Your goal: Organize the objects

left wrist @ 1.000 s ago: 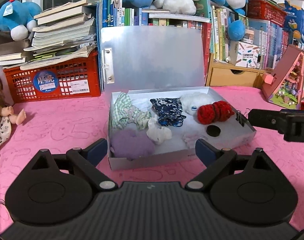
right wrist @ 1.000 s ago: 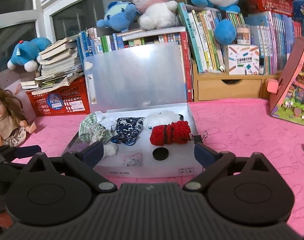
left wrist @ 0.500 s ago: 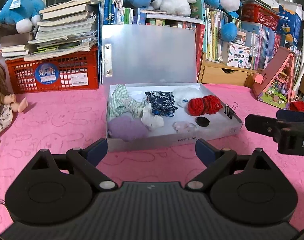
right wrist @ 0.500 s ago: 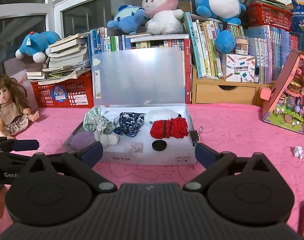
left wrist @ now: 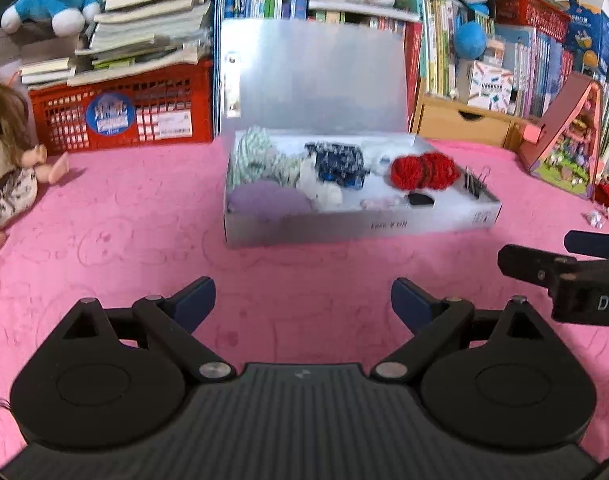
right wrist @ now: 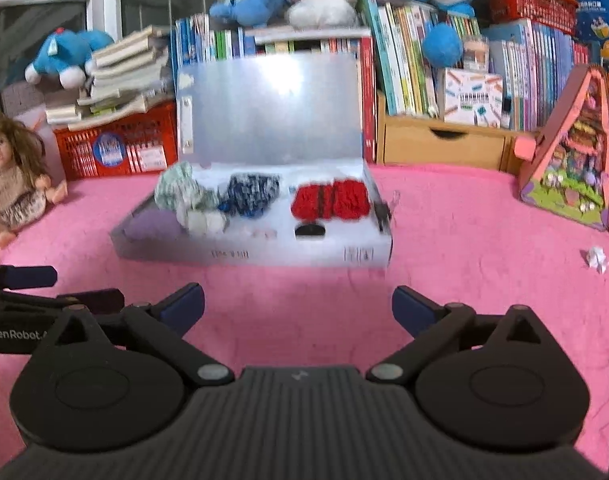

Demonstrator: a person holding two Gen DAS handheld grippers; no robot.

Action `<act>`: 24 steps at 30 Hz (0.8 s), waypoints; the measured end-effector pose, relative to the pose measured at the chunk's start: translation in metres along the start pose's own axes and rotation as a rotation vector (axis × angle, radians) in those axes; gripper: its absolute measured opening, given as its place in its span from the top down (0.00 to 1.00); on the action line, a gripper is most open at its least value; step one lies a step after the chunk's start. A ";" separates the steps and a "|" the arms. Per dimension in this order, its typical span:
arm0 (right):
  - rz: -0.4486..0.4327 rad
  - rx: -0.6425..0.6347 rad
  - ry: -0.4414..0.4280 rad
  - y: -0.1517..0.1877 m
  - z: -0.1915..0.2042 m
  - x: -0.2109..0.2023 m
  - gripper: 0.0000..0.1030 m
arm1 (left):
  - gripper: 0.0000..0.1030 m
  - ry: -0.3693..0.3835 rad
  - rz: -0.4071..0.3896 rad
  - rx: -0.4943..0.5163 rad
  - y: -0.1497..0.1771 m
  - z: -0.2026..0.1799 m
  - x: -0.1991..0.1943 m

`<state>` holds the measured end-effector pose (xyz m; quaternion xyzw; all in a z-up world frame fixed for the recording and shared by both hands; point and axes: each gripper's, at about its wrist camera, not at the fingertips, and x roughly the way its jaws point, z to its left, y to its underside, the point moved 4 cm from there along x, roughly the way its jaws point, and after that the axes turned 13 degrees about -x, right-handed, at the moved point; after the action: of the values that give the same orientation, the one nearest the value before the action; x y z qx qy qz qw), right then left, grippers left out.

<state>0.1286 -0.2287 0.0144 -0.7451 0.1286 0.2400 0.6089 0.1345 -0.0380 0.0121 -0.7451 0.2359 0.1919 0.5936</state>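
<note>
Both grippers have pulled back from the box [left wrist: 356,224], left gripper [left wrist: 303,300] and right gripper [right wrist: 298,304] spread apart, empty; the red yarn [left wrist: 424,170] lies inside, so packing seems, through blur, nearly finished.

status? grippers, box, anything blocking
Left gripper open, empty. Right gripper open, empty. Box lid up, red knit and cloths inside. Bare pink cloth between grippers and box.

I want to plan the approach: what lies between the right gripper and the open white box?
Only bare pink cloth. The right wrist view shows nothing between the right gripper, jaws open, and the front wall of the white box.
</note>
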 end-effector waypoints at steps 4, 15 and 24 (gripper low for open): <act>0.018 -0.002 0.018 0.014 0.004 0.005 0.00 | 0.06 -0.016 0.005 0.004 0.013 0.004 0.005; 0.084 -0.031 0.037 0.033 0.018 0.021 0.00 | 0.05 -0.053 0.030 -0.002 0.029 0.008 0.023; 0.149 -0.010 0.044 0.037 0.016 0.030 0.00 | 0.00 -0.047 0.053 0.000 0.030 0.006 0.027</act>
<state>0.1328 -0.2186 -0.0348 -0.7415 0.1960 0.2688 0.5827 0.1397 -0.0406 -0.0283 -0.7337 0.2414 0.2250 0.5939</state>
